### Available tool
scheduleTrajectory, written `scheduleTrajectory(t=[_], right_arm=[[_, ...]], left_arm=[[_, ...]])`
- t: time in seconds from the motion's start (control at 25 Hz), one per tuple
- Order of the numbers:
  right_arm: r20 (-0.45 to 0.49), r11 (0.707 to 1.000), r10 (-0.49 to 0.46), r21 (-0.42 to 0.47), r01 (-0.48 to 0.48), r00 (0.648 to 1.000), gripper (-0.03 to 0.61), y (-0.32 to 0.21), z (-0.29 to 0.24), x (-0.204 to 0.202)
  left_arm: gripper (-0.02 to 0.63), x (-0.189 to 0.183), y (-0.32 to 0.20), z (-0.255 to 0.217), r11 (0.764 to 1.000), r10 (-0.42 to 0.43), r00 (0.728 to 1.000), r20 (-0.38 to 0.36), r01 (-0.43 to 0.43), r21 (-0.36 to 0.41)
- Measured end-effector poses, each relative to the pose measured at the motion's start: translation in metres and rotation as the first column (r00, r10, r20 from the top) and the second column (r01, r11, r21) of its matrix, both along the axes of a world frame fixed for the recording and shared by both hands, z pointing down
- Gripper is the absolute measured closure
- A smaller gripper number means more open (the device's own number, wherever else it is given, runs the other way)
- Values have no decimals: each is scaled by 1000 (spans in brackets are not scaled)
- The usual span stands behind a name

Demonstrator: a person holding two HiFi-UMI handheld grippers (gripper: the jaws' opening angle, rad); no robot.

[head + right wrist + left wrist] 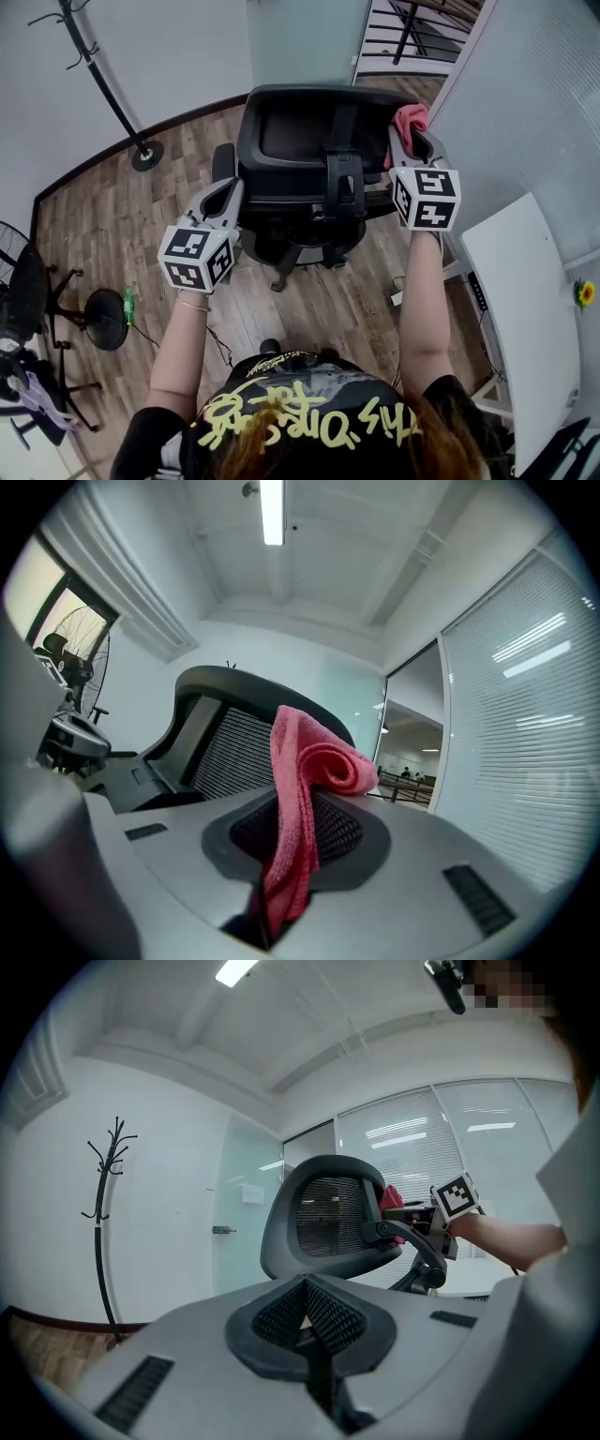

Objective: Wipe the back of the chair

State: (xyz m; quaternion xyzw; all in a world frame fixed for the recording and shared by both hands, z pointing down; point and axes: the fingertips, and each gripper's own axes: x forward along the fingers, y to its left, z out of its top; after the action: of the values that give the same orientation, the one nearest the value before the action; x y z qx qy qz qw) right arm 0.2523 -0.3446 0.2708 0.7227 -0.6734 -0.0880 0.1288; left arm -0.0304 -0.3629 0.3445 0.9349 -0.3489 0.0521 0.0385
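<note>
Wood floor (112, 216) lies below. Right claw (411, 142) is clamped on a cloth (411, 119), with the chair back (309, 141) just ahead. Left claw (223, 195) is closed and empty beside the opposite edge. Wiping looks about to begin: press the cloth on and sweep across.

three cameras, one chair (309, 141)
your head camera looks steeply down on it from behind; the left claw (228, 190) and right claw (413, 141) cameras sit close, facing its back from either side.

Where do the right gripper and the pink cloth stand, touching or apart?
Touching. The right gripper view shows the pink cloth pinched between the right gripper's fingers.
</note>
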Motion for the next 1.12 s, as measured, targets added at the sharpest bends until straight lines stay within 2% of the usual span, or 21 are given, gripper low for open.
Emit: scheduleTrajectory(t=[0.56, 1.12], right_arm=[[3, 998, -57, 1, 57, 998, 517, -12, -4, -43], [31, 996, -90, 26, 89, 995, 517, -1, -21, -74]], left_arm=[[620, -1, 3, -2, 997, 72, 997, -36, -73, -20], [620, -1, 7, 1, 991, 135, 991, -25, -135, -5]])
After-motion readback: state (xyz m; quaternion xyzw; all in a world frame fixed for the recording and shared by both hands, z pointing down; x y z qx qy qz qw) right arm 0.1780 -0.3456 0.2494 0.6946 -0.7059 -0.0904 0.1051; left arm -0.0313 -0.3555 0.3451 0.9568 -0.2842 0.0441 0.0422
